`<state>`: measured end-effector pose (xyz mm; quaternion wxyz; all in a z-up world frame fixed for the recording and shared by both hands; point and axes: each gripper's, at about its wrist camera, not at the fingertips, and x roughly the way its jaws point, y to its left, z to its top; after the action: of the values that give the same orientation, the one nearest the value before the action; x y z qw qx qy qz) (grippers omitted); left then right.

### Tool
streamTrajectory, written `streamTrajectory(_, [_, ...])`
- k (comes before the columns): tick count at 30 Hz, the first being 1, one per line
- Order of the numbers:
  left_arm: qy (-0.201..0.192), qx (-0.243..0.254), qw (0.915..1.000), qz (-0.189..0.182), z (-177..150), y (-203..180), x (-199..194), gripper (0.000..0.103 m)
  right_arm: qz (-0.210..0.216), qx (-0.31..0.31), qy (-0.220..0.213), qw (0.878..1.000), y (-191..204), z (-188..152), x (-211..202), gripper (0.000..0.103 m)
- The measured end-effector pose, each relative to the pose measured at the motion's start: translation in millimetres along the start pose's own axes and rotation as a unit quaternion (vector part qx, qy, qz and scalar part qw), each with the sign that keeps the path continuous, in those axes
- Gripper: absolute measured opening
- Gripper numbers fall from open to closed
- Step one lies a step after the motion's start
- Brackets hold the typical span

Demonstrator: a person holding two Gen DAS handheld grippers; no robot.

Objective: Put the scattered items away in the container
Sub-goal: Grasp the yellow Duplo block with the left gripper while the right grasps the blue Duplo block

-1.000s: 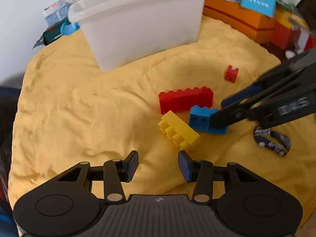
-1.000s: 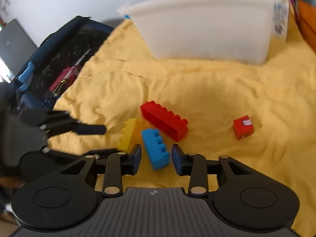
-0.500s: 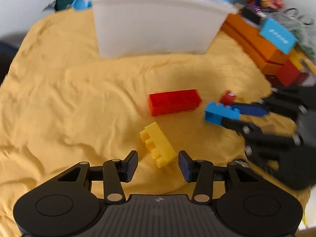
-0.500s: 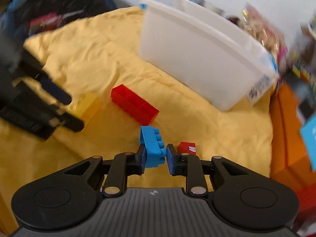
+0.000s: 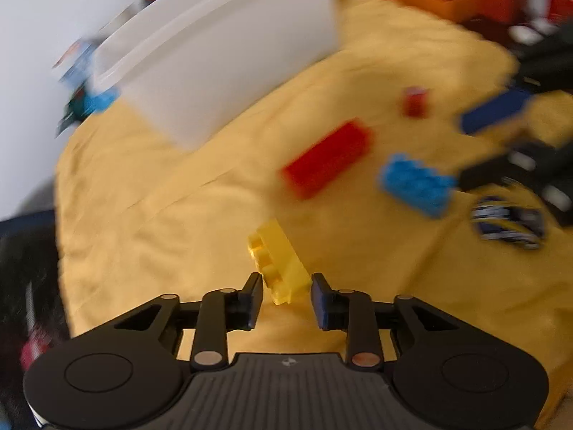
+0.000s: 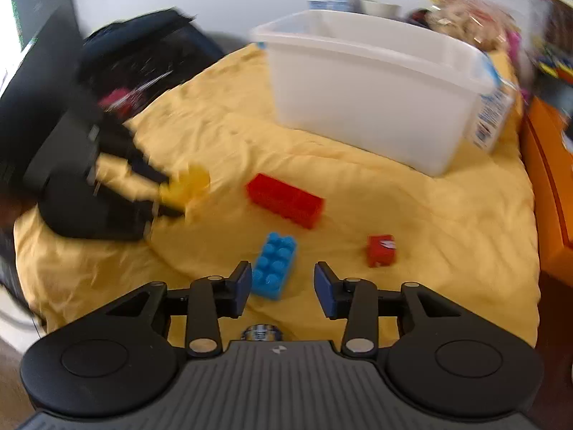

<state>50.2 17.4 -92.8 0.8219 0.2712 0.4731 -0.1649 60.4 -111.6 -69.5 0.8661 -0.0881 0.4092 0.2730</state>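
Left gripper (image 5: 286, 297) jaws open, straddling yellow brick (image 5: 277, 263) on yellow cloth (image 5: 143, 222); right gripper (image 6: 279, 283) jaws open, blue brick (image 6: 274, 265) lying beside left fingertip; white container (image 6: 372, 96) beyond.

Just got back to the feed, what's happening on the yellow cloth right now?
Both grippers are open and holding nothing. The left gripper straddles the yellow brick, jaws not closed on it. The right gripper has the blue brick lying on the cloth by its left finger. The long red brick and small red block lie loose. No bricks show inside the white bin.
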Motion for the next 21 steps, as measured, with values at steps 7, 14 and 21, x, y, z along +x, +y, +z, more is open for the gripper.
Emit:
streamTrajectory(7, [-0.052, -0.143, 0.9859, -0.069, -9, 6, -19, 0.050, 0.018, 0.035, -0.004, 0.999, -13, 4, -1, 0.045])
streamTrajectory(14, [-0.036, -0.293, 0.9510, -0.091, -15, 36, -2, 0.050, 0.037, 0.031, 0.026, 0.998, -1, 14, 21, 0.045])
streamTrajectory(21, [0.006, -0.311, 0.9457, -0.095, -15, 41, 16, 0.031, 0.022, -0.004, 0.080, 0.997, 6, 10, 54, 0.027])
